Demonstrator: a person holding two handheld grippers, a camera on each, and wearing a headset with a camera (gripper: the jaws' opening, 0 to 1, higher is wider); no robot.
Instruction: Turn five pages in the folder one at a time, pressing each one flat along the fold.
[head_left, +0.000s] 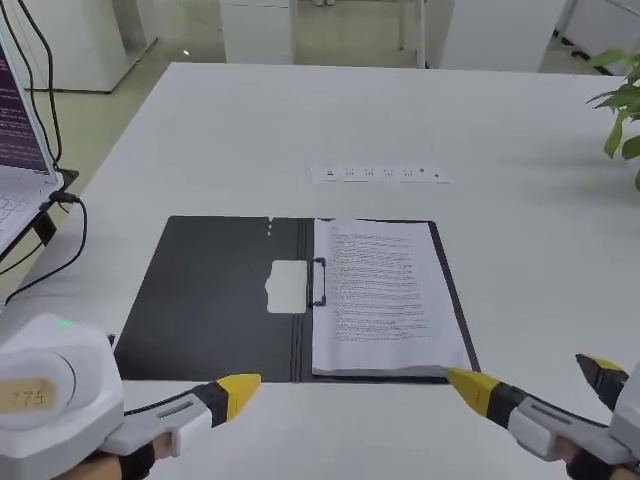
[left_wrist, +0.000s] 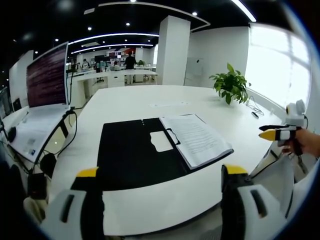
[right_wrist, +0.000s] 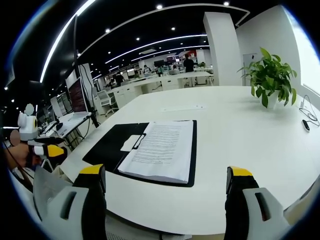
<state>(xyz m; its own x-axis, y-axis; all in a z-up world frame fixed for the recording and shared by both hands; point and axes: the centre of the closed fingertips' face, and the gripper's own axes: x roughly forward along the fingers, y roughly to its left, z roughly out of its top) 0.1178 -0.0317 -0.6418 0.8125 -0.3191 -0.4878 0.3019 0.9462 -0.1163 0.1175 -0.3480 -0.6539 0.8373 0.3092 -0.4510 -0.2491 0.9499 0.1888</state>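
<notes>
A black folder (head_left: 215, 300) lies open on the white table, its left inside cover bare. A stack of printed pages (head_left: 380, 295) rests flat on its right half, held by a clip (head_left: 318, 282) at the fold. My left gripper (head_left: 238, 390) hovers over the table's near edge in front of the folder's left half, jaws open and holding nothing (left_wrist: 160, 172). My right gripper (head_left: 535, 378) hangs open just off the pages' near right corner (right_wrist: 166, 171). In the right gripper view the pages (right_wrist: 162, 147) lie straight ahead. Neither gripper touches the folder (left_wrist: 130, 155).
A laptop (head_left: 15, 170) with cables (head_left: 60, 230) stands at the table's left edge. A white strip (head_left: 380, 174) lies beyond the folder. A potted plant (head_left: 625, 110) is at the far right. Bare table (head_left: 540, 250) surrounds the folder.
</notes>
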